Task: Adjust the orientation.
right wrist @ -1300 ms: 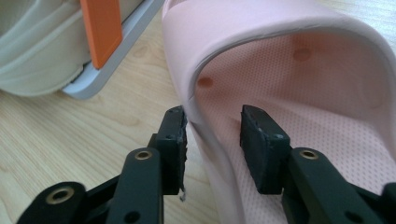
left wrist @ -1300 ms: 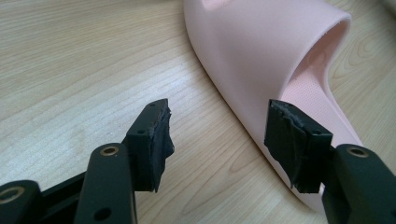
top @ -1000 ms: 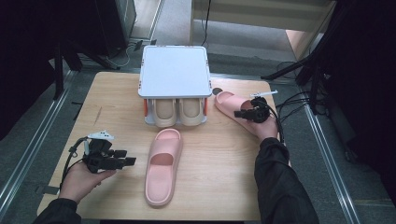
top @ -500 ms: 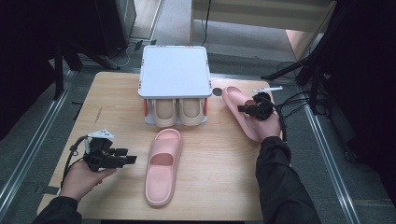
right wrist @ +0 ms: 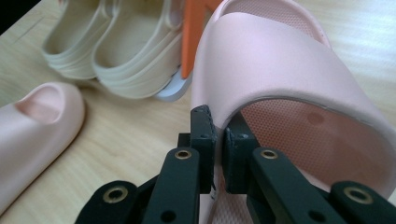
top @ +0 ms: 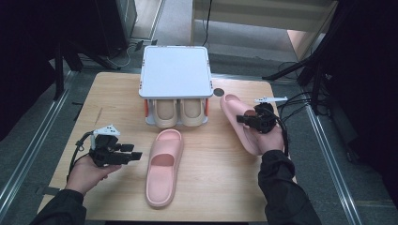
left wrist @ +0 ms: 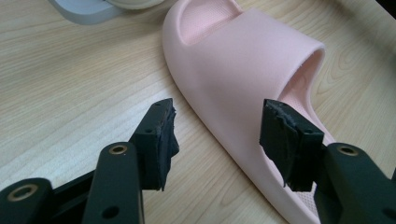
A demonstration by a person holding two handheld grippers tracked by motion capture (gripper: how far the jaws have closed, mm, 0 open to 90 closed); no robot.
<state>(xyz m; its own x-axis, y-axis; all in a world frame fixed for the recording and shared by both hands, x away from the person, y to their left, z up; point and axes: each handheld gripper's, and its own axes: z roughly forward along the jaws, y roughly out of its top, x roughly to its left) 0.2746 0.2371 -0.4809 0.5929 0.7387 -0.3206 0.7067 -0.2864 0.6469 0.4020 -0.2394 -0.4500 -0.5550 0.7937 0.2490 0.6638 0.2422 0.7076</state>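
Two pink slippers are out on the wooden table. One pink slipper [top: 163, 166] [left wrist: 243, 60] lies flat in the middle. My left gripper [top: 137, 156] [left wrist: 222, 116] rests low just left of it, open, its jaws level with the slipper's side and apart from it. My right gripper [top: 241, 119] [right wrist: 217, 135] is shut on the strap edge of the second pink slipper [top: 237, 126] [right wrist: 280, 70], right of the rack. Its jaws have just been closing, with that strap between them. This slipper is tilted up off the table.
A small rack with a white top [top: 176, 72] and orange posts [right wrist: 194, 32] stands at the back centre. Two beige slippers [top: 179, 112] [right wrist: 107, 42] sit side by side under it. A dark round spot [top: 218, 92] marks the table beside the rack.
My right gripper has closed on the slipper's strap and raised it, so the slipper has tipped up off the table. The left gripper has hardly moved.
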